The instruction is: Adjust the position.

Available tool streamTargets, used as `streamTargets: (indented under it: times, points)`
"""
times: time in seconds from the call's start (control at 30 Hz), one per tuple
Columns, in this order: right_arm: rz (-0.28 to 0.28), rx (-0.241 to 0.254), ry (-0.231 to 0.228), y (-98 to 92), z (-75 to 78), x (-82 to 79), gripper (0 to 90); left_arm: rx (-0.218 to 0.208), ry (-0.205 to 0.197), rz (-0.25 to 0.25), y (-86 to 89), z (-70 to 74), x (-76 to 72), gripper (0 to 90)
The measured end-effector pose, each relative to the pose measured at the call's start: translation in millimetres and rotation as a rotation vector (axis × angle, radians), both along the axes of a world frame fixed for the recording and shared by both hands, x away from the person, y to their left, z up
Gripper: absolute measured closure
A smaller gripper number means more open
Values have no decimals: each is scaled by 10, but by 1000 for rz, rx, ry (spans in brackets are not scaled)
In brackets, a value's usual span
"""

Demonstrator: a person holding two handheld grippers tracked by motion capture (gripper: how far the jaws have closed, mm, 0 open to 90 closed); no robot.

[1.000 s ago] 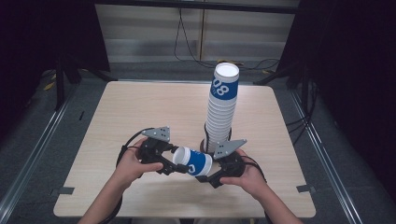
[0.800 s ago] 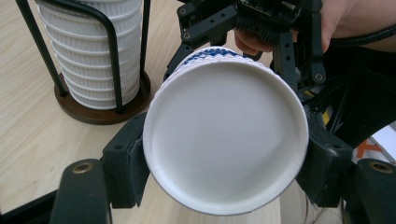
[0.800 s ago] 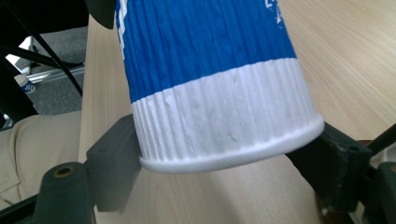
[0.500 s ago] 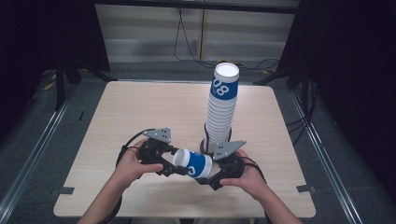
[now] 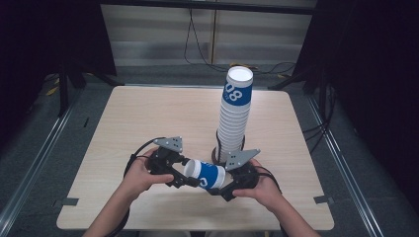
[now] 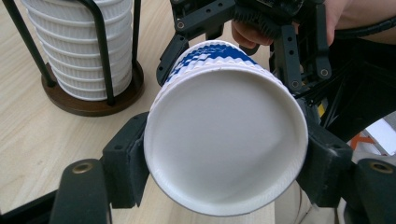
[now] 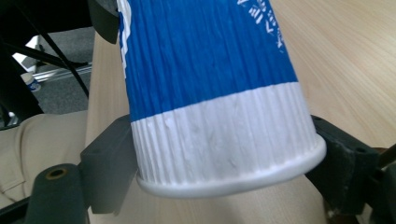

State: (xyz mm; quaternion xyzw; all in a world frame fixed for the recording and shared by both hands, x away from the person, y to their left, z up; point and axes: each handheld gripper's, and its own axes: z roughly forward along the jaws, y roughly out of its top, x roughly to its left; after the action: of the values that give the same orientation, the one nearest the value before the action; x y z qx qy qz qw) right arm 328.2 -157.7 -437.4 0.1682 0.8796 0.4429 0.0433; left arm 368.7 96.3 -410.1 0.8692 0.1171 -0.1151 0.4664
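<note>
Both grippers are holding one blue-and-white paper cup (image 5: 205, 174) lying on its side in the air, just in front of the cup stack (image 5: 234, 118) that stands in a wire holder on a round wooden base (image 6: 91, 100). The left gripper (image 5: 184, 176) is clamping the cup's closed bottom end — in the left gripper view its black pads are pressing both sides of the white base disc (image 6: 224, 140). The right gripper (image 5: 221, 184) is pinching the rolled rim end; in the right gripper view the pads are bearing on the white band just above the lip (image 7: 233, 179).

Judging by this shared grip, the step in hand is either a handover between the hands or pulling nested cups apart — which one I cannot tell. The next move calls for one gripper to ease off while the other is keeping a firm but gentle squeeze, since thin paper walls will likely buckle under too much force.

For room: the table (image 5: 148, 118) left of the stack is lying bare and wide, so that is the free side. The stack is tall and standing close behind the right gripper, so lifting backward is risking a knock; the near table edge is close below the hands.
</note>
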Motion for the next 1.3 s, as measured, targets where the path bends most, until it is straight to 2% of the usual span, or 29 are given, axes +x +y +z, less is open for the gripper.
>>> streamTargets:
  times: [0.27, 0.33, 0.4, 0.43, 0.47, 0.5, 0.6, 0.7, 0.83, 1.07, 1.1, 1.23, 1.27, 1.3]
  points:
    - [0, 26, 3, 0, 45, -14, 197, -20, -10, 1, 41, 55, -11, 290]
    - [-1, 35, 5, 4, 54, -20, 200, -23, -24, -5, 47, 66, -21, 285]
    - [3, 39, 6, 7, 55, -23, 201, -14, -54, -12, 54, 74, -29, 280]
    - [5, 41, 7, 8, 53, -23, 202, -5, -77, -12, 58, 81, -33, 264]
    - [4, 43, 10, 7, 52, -23, 204, -6, -83, -3, 60, 84, -43, 217]
    - [6, 41, 8, 8, 51, -24, 204, 1, -99, 0, 78, 94, -43, 206]
    - [6, 39, 10, 6, 48, -23, 205, 6, -96, -10, 87, 96, -45, 195]
    - [7, 33, 8, 4, 39, -18, 208, 35, -119, -13, 98, 102, -56, 187]
    - [15, 19, 13, 7, 34, -20, 208, 52, -133, -12, 111, 115, -68, 185]
    - [24, -13, 16, 16, 25, -17, 207, 123, -175, -7, 105, 129, -107, 185]
    - [23, -24, 13, 21, 22, -9, 208, 143, -196, -20, 104, 134, -102, 185]
    - [32, -45, 9, 36, 16, 1, 206, 172, -205, -23, 93, 128, -122, 184]
    - [32, -45, 9, 36, 16, 1, 206, 175, -187, -11, 93, 124, -137, 184]
    - [29, -45, 12, 39, 15, 3, 206, 178, -191, -14, 90, 117, -138, 185]
